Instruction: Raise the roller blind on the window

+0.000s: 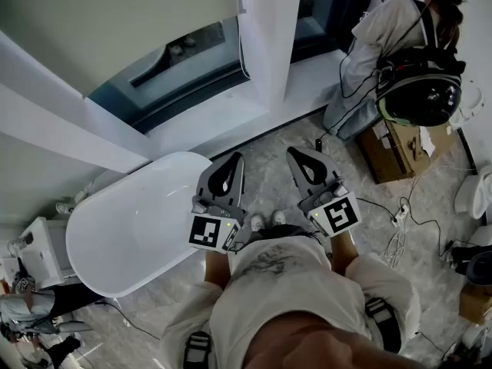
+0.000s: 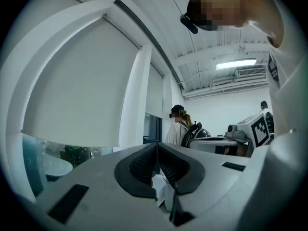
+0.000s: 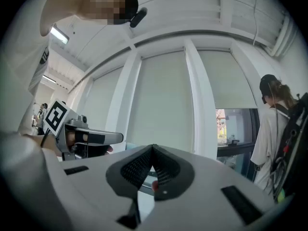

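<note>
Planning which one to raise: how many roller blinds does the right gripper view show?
3: left blind, middle blind, and right blind, which hangs higher. Others may be hidden.

Marble floor, bathtub, cardboard box, cables

The roller blind, at eleven o'clock in the head view, is a plain pale cream-grey. The window frame beside it is white, and the glass below is dark blue-grey. The bathtub at eight o'clock is glossy white. The floor is light grey with marbled veining. The left gripper and right gripper are grey-bodied with black ribbed pads — each bears a marker cube of black squares on white. At two o'clock a cardboard box is brown, and a person wears a pale grey top and a black pack.
</note>
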